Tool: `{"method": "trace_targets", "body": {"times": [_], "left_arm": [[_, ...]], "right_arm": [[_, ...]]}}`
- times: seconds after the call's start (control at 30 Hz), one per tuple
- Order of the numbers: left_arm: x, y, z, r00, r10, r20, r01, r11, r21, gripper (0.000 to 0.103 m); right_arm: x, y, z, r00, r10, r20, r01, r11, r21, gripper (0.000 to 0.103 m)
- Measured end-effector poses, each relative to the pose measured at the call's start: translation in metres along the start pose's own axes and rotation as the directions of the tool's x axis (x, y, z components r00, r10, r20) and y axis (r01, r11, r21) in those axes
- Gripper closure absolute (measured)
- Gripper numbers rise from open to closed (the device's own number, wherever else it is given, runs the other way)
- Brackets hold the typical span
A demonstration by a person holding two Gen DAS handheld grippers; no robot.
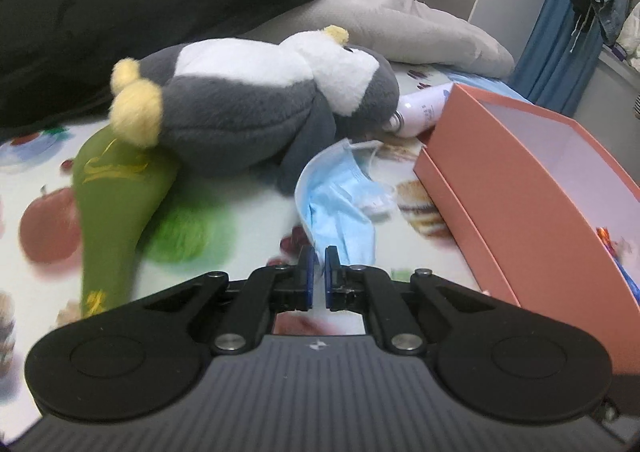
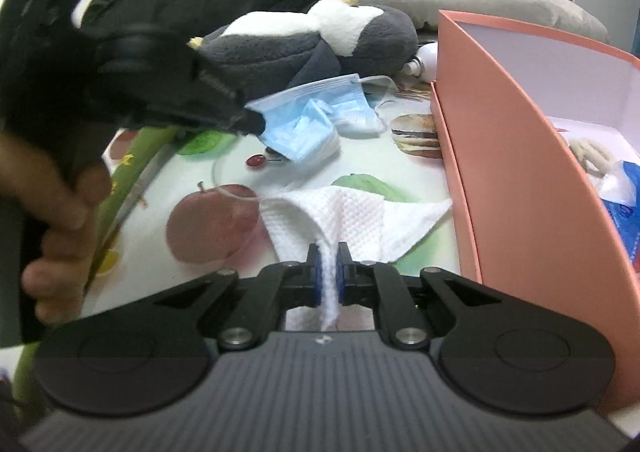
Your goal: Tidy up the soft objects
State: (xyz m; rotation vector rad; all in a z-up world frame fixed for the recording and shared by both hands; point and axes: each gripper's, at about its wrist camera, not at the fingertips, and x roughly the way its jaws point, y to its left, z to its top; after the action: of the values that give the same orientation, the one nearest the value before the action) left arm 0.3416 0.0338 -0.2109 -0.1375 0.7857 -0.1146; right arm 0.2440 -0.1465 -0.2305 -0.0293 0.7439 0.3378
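The left gripper point(image 1: 319, 266) has its fingers clenched on a corner of the blue mask point(image 1: 338, 198); the rest of the mask trails forward from the fingertips across the fruit-print worktop point(image 1: 248, 220). The right view confirms this: the left gripper point(image 2: 256, 122) pinches the mask point(image 2: 308, 118) at its left edge.

The right gripper point(image 2: 328, 266) grips a white tissue point(image 2: 344, 220), a strip of which runs back between the fingers while the rest spreads ahead of the tips on the worktop point(image 2: 304, 172).

Beyond the mask, ahead of the left fingers, lies a grey-and-white plush point(image 1: 256, 100) on its side, with a green sock point(image 1: 116, 204) to the left of it. A pink box point(image 1: 532, 188) stands open to the right of both grippers; in the right view, the box point(image 2: 520, 172) holds a few items, too blurred to name. A white bottle point(image 1: 424, 108) lies between the plush and the box. Farther back lie a black garment point(image 1: 140, 12) and a grey pillow point(image 1: 400, 28).
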Motion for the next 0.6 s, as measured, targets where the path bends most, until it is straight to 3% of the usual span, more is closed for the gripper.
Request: {"method": "trace_targets", "body": {"times": [0.6], "left_arm": [[-0.098, 0.003, -0.098, 0.995, -0.052, -0.08, 0.043, 0.993, -0.106, 0.097]], "right_arm": [[-0.052, 0.002, -0.042, 0.998, 0.036, -0.059, -0.036, 0.999, 0.007, 0.092]]}}
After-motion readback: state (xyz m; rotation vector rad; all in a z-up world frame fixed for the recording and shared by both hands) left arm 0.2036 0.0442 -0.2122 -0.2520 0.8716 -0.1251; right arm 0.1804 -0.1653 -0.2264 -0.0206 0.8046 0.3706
